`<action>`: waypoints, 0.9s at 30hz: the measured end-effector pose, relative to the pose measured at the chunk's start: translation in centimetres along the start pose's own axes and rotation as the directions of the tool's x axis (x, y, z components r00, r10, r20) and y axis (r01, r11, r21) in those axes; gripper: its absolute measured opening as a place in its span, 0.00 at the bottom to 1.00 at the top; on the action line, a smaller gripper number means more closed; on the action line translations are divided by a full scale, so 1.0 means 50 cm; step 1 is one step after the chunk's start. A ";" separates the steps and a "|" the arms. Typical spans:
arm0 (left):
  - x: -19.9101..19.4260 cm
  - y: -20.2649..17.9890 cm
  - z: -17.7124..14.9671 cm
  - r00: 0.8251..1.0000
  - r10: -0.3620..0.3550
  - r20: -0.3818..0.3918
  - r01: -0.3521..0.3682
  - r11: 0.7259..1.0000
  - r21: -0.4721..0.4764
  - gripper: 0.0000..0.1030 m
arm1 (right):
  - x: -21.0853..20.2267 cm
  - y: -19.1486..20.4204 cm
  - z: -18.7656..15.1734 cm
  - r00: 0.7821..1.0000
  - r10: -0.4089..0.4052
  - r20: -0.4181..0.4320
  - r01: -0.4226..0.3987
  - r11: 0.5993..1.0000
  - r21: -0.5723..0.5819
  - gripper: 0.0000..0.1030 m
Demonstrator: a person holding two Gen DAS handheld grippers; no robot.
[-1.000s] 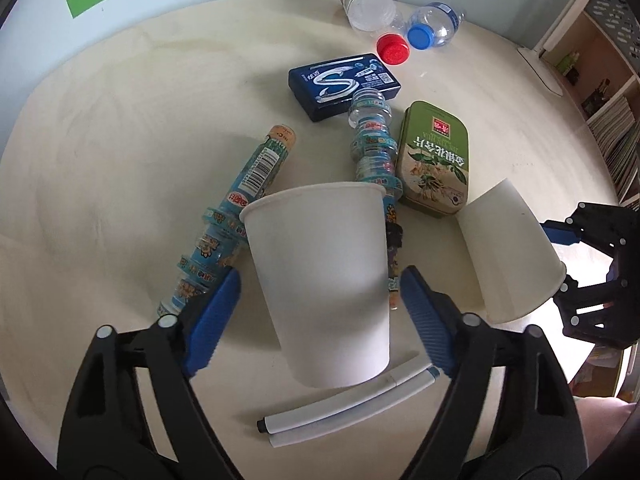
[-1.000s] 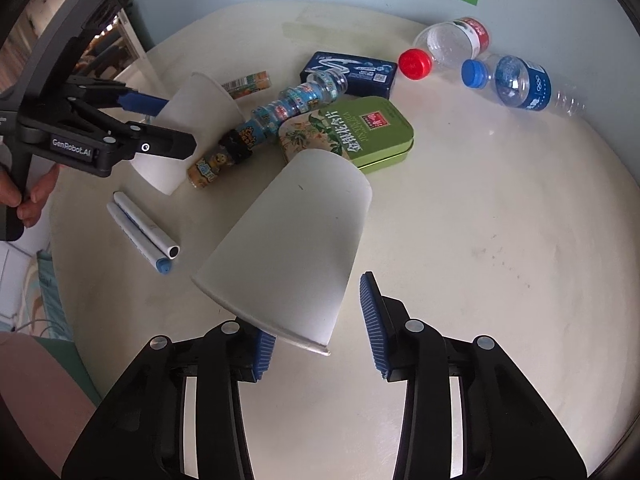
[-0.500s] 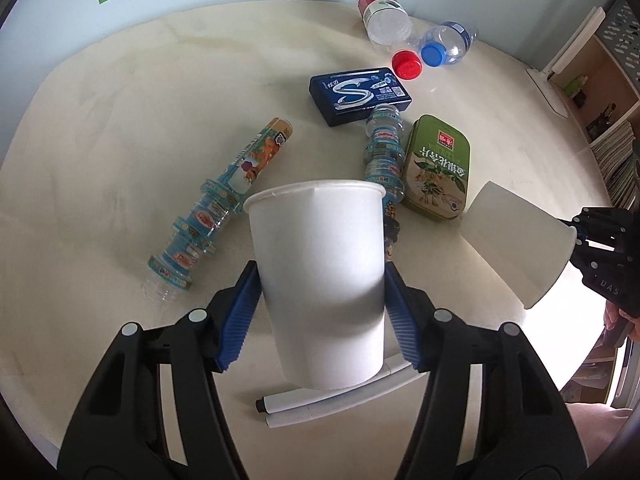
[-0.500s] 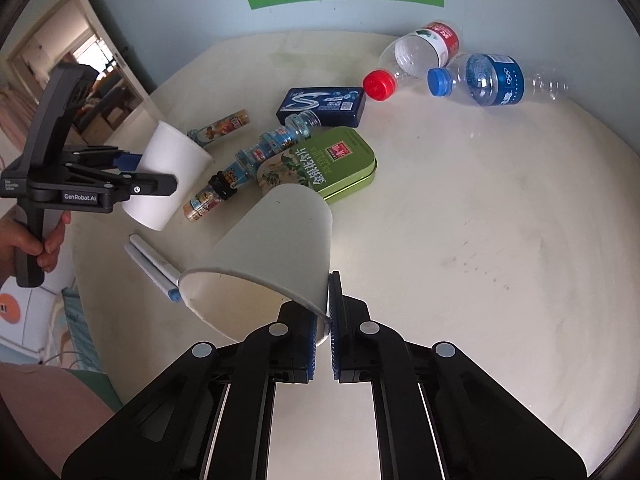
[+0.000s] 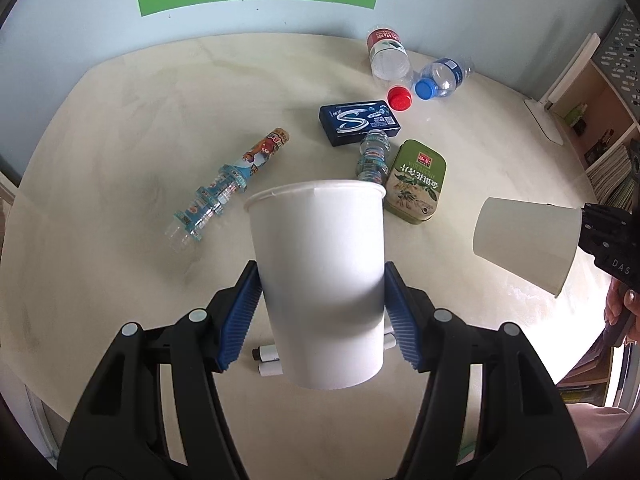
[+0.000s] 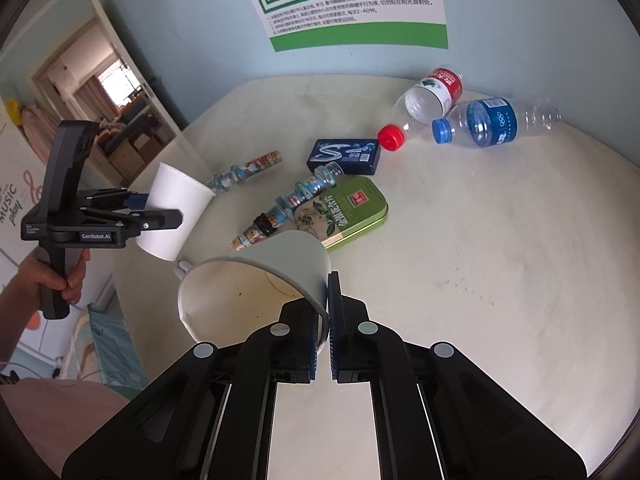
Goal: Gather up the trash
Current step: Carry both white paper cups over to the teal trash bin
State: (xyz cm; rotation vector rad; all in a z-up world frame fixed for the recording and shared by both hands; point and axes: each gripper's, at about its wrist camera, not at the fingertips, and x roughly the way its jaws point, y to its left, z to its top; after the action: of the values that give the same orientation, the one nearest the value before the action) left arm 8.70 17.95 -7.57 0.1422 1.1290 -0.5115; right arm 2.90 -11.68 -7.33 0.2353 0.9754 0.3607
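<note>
The left claw (image 5: 322, 314) grips a white paper cup (image 5: 320, 276) by its sides, blue pads pressed against the wall, the cup upright with its open mouth on top and clear of the counter (image 5: 120, 128). The right claw (image 6: 323, 322) is clenched on the rim of a second paper cup (image 6: 256, 280), one pad inside and one outside, the cup tipped so its stained inside faces the camera; it too hangs above the counter. A hand (image 6: 60, 280) holds the left claw's handle at the counter's edge. Two white pens (image 5: 268, 360) lie under the first cup, partly hidden by it. Farther out sit a green tin (image 5: 416, 180), a dark blue gum pack (image 5: 359, 121) and two stacks of small plastic containers (image 5: 226, 184), one of them resting against the tin. Near the far edge lie two empty plastic bottles, one with a red cap (image 5: 388, 60) and one with a blue cap (image 5: 442, 76), side by side with caps close together. A green-and-white poster (image 6: 352, 4) hangs on the pale blue wall behind.
</note>
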 end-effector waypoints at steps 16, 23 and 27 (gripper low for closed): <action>-0.099 0.023 -0.142 0.991 0.129 0.022 -0.123 0.976 -0.180 0.57 | -0.019 0.079 0.012 0.980 0.193 -0.042 -0.198 0.970 -0.142 0.05; -0.144 0.041 -0.253 0.979 0.202 -0.017 -0.197 0.929 -0.314 0.57 | 0.006 0.134 0.003 0.946 0.298 -0.126 -0.318 0.928 -0.195 0.05; -0.179 0.057 -0.320 0.971 0.237 -0.022 -0.227 0.897 -0.379 0.57 | 0.020 0.186 -0.003 0.923 0.339 -0.185 -0.377 0.894 -0.243 0.05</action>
State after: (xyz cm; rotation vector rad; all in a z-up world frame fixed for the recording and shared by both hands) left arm -6.12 29.05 -6.93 -0.0675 1.1485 -0.0748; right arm 1.49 -2.73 -4.89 0.1376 1.0044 0.8568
